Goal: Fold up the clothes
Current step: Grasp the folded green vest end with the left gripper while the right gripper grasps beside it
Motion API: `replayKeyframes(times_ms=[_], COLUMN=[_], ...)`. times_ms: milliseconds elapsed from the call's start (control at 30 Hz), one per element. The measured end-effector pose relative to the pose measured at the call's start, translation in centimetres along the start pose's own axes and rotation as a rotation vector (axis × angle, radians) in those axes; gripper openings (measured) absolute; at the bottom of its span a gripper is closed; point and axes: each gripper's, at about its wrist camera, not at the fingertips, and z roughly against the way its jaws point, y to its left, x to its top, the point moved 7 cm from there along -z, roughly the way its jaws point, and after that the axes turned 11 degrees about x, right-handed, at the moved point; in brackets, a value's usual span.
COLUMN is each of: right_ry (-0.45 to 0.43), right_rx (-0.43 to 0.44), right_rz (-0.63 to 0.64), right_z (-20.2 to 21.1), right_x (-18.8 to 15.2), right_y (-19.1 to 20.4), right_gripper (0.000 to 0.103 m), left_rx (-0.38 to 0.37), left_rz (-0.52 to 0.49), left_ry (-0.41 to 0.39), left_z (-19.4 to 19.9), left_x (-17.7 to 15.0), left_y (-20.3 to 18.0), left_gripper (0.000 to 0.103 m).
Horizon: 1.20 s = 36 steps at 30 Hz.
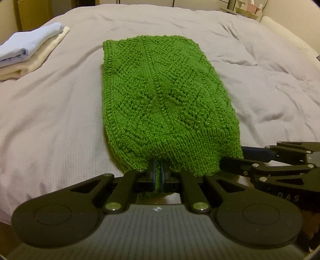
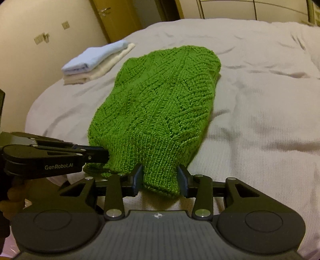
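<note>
A green knitted garment (image 1: 160,96) lies folded into a long strip on the bed, its ribbed hem towards me. My left gripper (image 1: 159,170) is shut on the middle of that hem, with a thin fold of knit pinched between its pads. In the right wrist view the same garment (image 2: 160,96) ends in a thick bunch of hem that sits between the jaws of my right gripper (image 2: 160,176). Those jaws stand apart, and the pads flank the bunch without squeezing it. The left gripper (image 2: 100,154) appears from the left at the hem's corner, and the right gripper (image 1: 236,156) shows at the garment's right corner.
The bed (image 1: 50,120) has a pale lilac, wrinkled cover (image 2: 260,120). A folded stack, light blue on cream (image 1: 30,50), sits at the far left of the bed (image 2: 96,60). A wall and a wooden door (image 2: 112,18) rise behind it.
</note>
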Motion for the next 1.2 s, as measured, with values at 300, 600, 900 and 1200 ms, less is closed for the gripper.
replayKeyframes(times_ms=[300, 600, 900, 1200], right_ry=[0.006, -0.069, -0.003, 0.004], right_rx=[-0.020, -0.017, -0.102, -0.117], right_rz=[0.013, -0.087, -0.175, -0.150], right_z=[0.1, 4.4, 3.8, 4.2], right_x=[-0.3, 0.6, -1.1, -1.8], right_y=[0.3, -0.2, -2.2, -1.2], right_gripper=[0.045, 0.065, 0.081, 0.088], left_rx=[0.014, 0.089, 0.150, 0.170], left_rz=[0.008, 0.043, 0.027, 0.022], left_ry=[0.000, 0.009, 0.029, 0.046], left_z=[0.3, 3.8, 3.8, 3.9], left_x=[-0.2, 0.1, -0.5, -2.0], left_y=[0.0, 1.6, 1.6, 1.1], left_gripper=[0.007, 0.013, 0.029, 0.035])
